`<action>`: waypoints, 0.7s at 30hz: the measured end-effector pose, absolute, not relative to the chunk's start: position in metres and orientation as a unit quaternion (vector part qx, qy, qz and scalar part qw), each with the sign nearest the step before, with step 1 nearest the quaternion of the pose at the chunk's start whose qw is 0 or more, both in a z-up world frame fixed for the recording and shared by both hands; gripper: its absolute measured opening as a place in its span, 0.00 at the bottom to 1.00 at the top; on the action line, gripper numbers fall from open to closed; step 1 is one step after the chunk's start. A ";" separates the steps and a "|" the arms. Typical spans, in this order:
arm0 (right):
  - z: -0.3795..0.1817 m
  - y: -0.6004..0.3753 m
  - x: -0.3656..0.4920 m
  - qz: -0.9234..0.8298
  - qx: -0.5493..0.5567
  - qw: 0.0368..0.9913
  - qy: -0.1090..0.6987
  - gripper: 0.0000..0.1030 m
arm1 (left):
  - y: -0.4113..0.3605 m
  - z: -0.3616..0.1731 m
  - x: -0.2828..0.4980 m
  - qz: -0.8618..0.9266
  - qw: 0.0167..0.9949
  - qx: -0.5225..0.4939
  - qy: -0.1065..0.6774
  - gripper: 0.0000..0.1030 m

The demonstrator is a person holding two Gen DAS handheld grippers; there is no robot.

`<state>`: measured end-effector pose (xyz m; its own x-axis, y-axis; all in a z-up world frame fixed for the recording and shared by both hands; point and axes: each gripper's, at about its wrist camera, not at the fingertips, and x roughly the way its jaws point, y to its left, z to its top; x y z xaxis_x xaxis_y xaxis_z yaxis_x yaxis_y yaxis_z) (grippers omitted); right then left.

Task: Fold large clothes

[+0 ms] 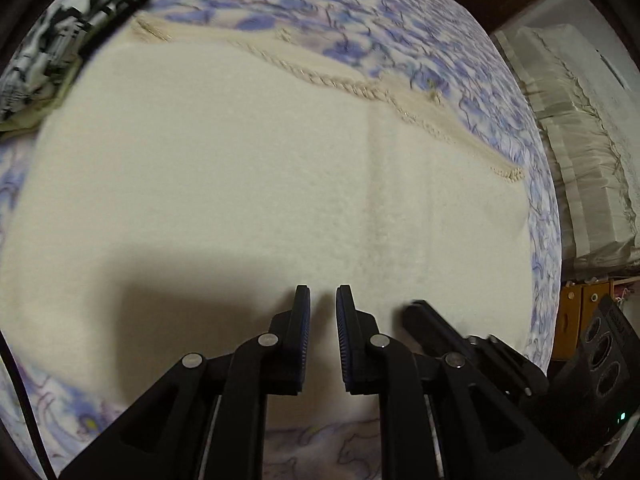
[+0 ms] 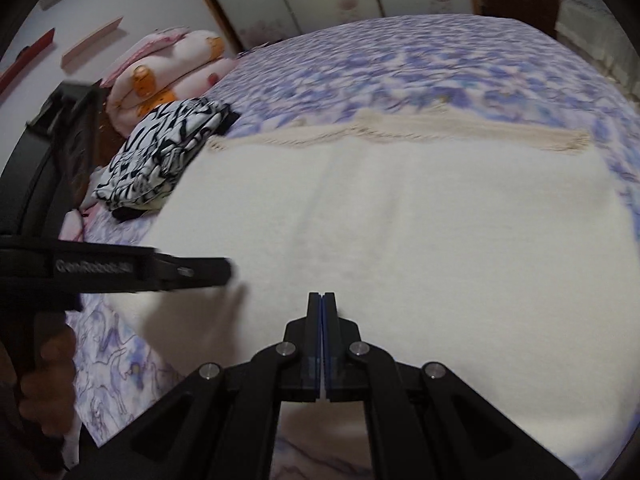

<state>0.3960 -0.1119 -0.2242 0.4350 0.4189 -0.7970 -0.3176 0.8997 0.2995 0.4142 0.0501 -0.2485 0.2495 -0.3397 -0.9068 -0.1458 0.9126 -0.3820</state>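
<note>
A large cream garment (image 1: 240,180) lies folded flat on the bed, with a knitted braided trim (image 1: 360,88) along its far edge. In the right wrist view the same garment (image 2: 400,220) fills the middle, its trim (image 2: 440,132) at the far side. My left gripper (image 1: 323,290) hangs over the garment's near part, open by a narrow gap with nothing between its pads. My right gripper (image 2: 322,296) is shut, pads together, above the near part of the cloth. Each gripper shows blurred in the other's view: the right gripper (image 1: 416,308) and the left gripper (image 2: 226,270).
The bed (image 1: 360,0) has a blue floral sheet (image 2: 400,60). A folded black-and-white patterned cloth (image 1: 60,40) (image 2: 160,152) lies at the garment's far left. Pink pillows (image 2: 168,68) sit behind it. A power strip (image 1: 600,356) and covered furniture (image 1: 580,140) stand right of the bed.
</note>
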 end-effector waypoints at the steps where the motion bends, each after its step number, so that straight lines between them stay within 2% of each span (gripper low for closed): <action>1: -0.224 -0.112 0.396 0.218 0.052 0.845 0.485 0.00 | 0.049 -0.255 0.419 -0.065 0.762 -0.202 0.612 0.11; 7: -0.243 -0.122 0.438 0.204 0.087 0.850 0.477 0.00 | 0.059 -0.283 0.454 -0.049 0.761 -0.241 0.600 0.10; 11: -0.248 -0.132 0.460 0.161 0.075 0.864 0.472 0.00 | 0.076 -0.289 0.479 -0.039 0.764 -0.278 0.582 0.04; 15: -0.252 -0.159 0.493 0.142 0.113 0.867 0.465 0.00 | 0.090 -0.291 0.497 -0.023 0.772 -0.295 0.562 0.01; 21: -0.250 -0.172 0.499 0.146 0.081 0.871 0.461 0.00 | 0.105 -0.290 0.515 -0.018 0.780 -0.304 0.548 0.01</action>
<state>0.4985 -0.1720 -0.2496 0.5318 0.3283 -0.7806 -0.1791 0.9445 0.2752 0.5153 0.1049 -0.2904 0.3998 -0.3613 -0.8424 -0.3037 0.8149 -0.4936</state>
